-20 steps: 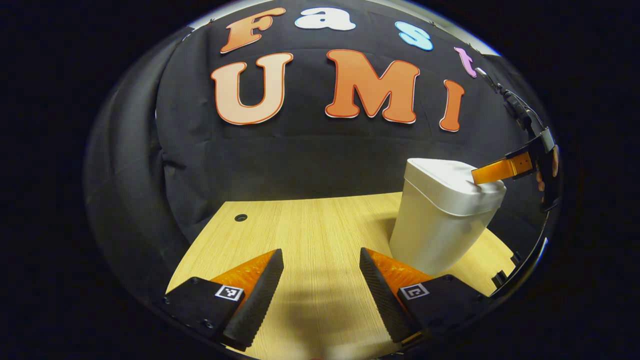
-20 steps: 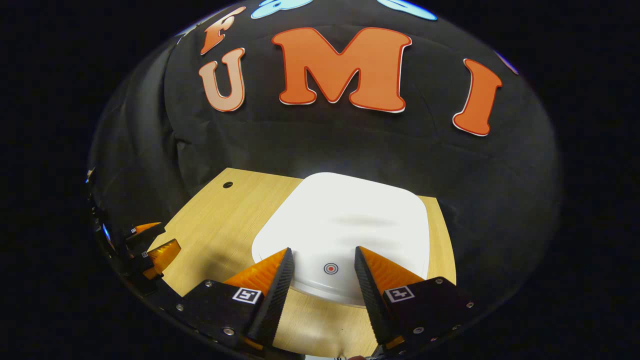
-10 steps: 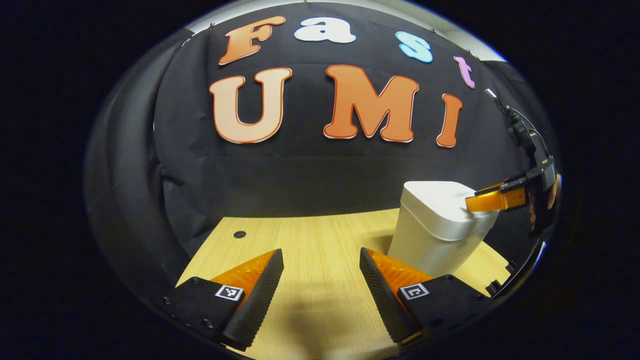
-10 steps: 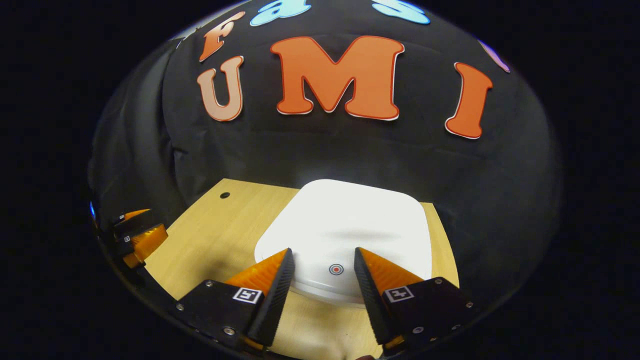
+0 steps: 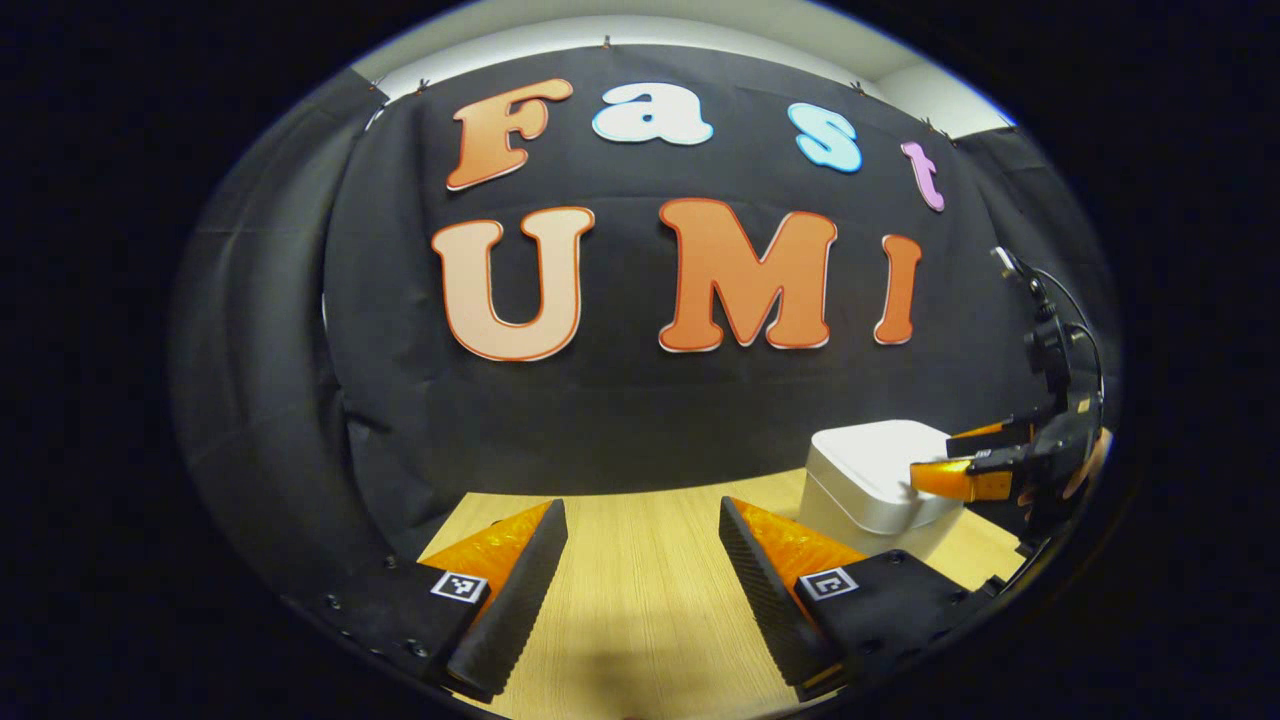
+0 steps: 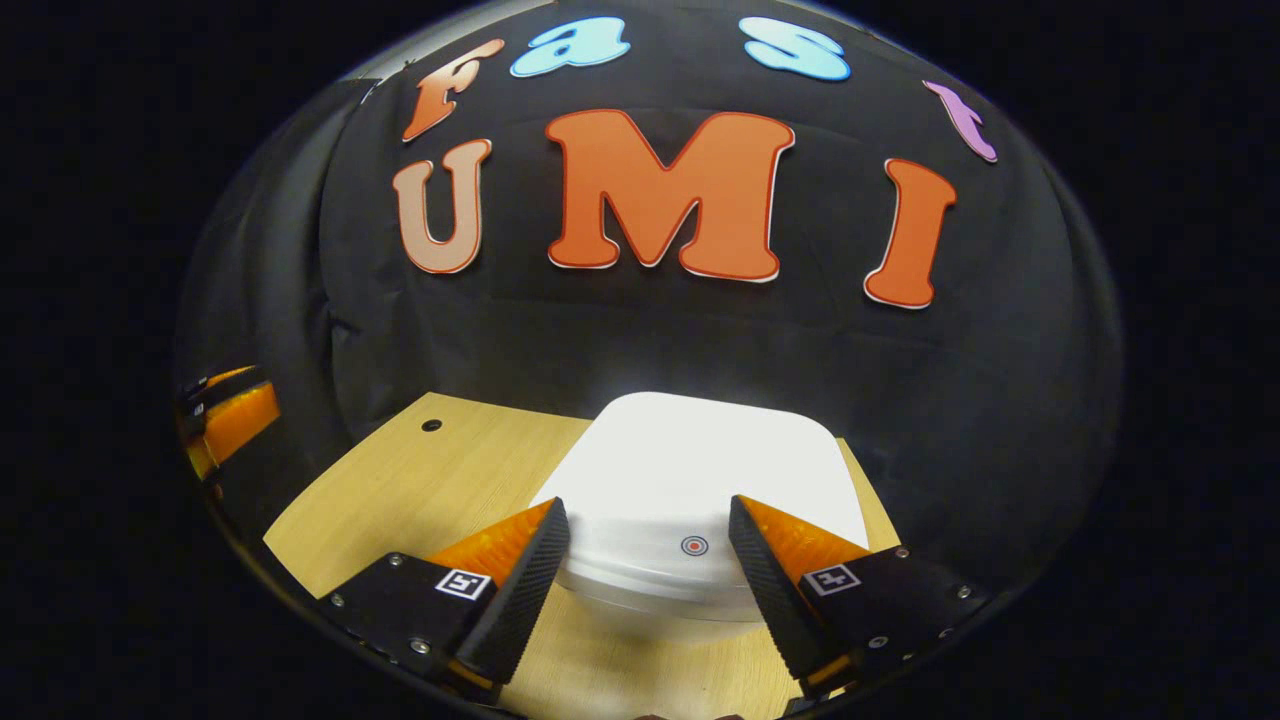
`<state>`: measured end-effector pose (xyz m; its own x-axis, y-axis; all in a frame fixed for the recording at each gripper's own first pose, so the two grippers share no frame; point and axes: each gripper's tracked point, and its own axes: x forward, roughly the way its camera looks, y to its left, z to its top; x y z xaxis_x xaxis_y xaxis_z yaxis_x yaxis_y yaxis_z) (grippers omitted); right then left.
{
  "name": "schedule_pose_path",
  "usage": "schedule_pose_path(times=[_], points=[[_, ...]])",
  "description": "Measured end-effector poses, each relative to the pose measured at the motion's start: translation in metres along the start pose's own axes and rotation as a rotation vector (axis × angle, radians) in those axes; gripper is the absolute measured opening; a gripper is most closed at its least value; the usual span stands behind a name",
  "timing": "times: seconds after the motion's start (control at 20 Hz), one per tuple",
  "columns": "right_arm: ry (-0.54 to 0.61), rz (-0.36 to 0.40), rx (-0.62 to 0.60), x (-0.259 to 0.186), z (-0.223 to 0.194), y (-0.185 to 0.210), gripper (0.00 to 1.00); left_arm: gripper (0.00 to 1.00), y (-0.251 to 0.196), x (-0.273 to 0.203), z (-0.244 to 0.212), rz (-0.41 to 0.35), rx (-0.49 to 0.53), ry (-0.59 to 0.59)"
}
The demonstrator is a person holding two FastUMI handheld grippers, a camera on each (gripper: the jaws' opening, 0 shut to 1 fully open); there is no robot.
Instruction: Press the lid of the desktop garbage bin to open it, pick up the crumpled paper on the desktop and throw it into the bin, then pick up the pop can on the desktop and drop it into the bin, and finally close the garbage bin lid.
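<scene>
In the left gripper view, the left gripper (image 5: 642,520) is hiding the lower part of the bin (image 5: 872,485) (its base is going unseen). The right gripper (image 5: 945,475) is blurring near the edge.

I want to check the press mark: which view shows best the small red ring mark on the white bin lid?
The right gripper view: the small red ring mark faces the camera on the white bin lid. The left gripper view shows that lid sideways.

Bare desktop (image 5: 640,570) ahead of left jaws; closed bin (image 6: 700,500) blocks right side.
</scene>
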<state>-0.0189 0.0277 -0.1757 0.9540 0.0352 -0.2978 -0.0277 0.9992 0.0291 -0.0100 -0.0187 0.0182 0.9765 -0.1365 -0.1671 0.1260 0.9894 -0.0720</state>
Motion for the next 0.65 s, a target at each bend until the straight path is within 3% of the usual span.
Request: schedule_pose_path(times=[0.45, 0.65], points=[[-0.248, -0.001, -0.018, -0.012, 0.056, 0.038, 0.99, 0.97, 0.021, -0.003, 0.041, 0.042, 0.021, -0.131], [-0.291, 0.045, 0.003, -0.015, 0.061, 0.059, 0.99, 0.97, 0.028, -0.004, 0.052, 0.068, 0.027, -0.187]])
